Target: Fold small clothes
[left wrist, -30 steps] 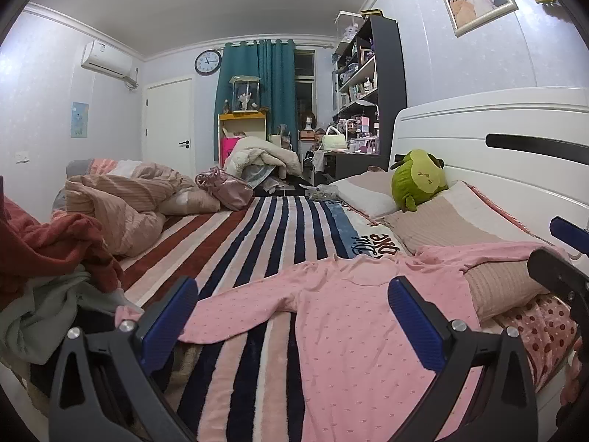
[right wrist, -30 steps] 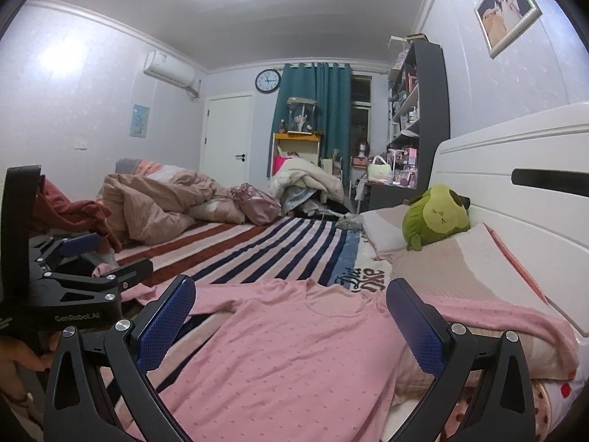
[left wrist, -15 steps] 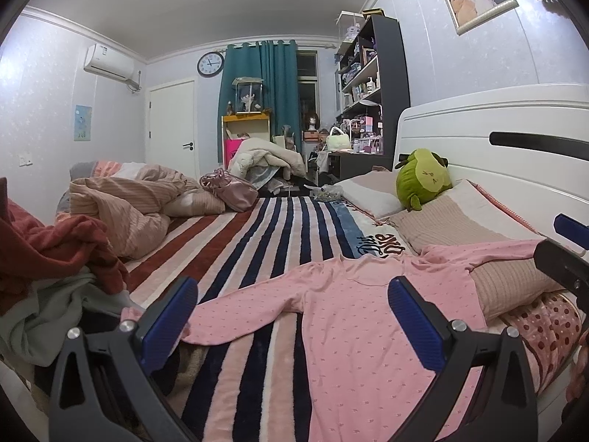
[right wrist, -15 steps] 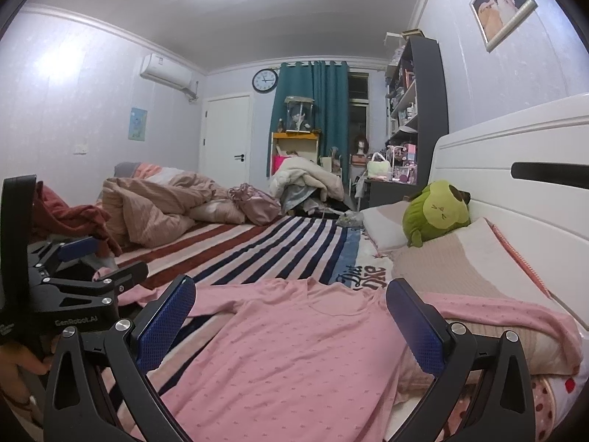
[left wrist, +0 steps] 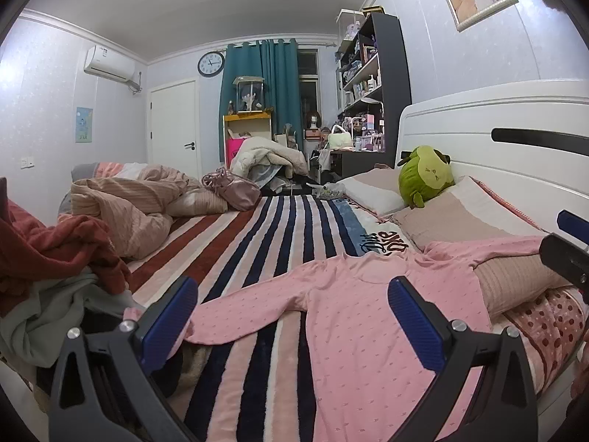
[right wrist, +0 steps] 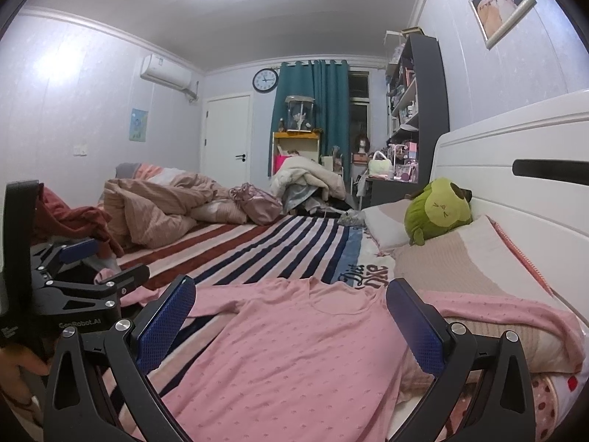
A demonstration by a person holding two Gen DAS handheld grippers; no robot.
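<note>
A pink long-sleeved top [left wrist: 353, 316] lies spread flat on the striped bedspread [left wrist: 265, 243], one sleeve out to the left and the other draped over a pillow on the right. It also shows in the right wrist view [right wrist: 294, 346]. My left gripper [left wrist: 291, 320] is open and empty, above the top's left sleeve and body. My right gripper [right wrist: 291, 320] is open and empty, above the top's body. The left gripper shows at the left edge of the right wrist view [right wrist: 81, 272].
A heap of red and grey clothes [left wrist: 48, 269] lies at the left. A rumpled beige duvet [left wrist: 129, 206] lies further back. Pillows [left wrist: 464, 224] and a green plush toy [left wrist: 423, 176] sit against the white headboard [left wrist: 497, 147] on the right.
Both views have tilted up slightly, so both grippers have lifted or drawn back a little from the top. Both stay open. The top has not moved.
</note>
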